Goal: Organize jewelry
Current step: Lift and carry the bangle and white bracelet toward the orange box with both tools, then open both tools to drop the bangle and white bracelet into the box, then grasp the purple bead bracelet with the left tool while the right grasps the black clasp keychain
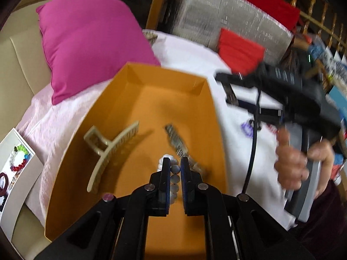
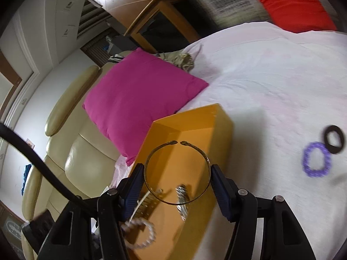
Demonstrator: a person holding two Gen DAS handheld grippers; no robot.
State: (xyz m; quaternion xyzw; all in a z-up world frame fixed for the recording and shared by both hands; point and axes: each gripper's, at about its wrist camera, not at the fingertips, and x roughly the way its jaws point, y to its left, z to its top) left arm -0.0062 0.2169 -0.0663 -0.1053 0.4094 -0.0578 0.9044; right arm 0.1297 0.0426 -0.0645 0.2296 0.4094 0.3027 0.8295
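An orange box lies on the white bedspread. In the left wrist view it holds a beige hair claw and a silver watch band. My left gripper is shut on a pearl bracelet low over the box floor; the bracelet also shows in the right wrist view. My right gripper is shut on a thin gold open bangle, held above the box. A purple bracelet and a black ring lie on the bedspread to the right.
A magenta pillow lies behind the box. A white tray with colourful beads sits at the left. Red cushions lie at the far side. A cream headboard is to the left.
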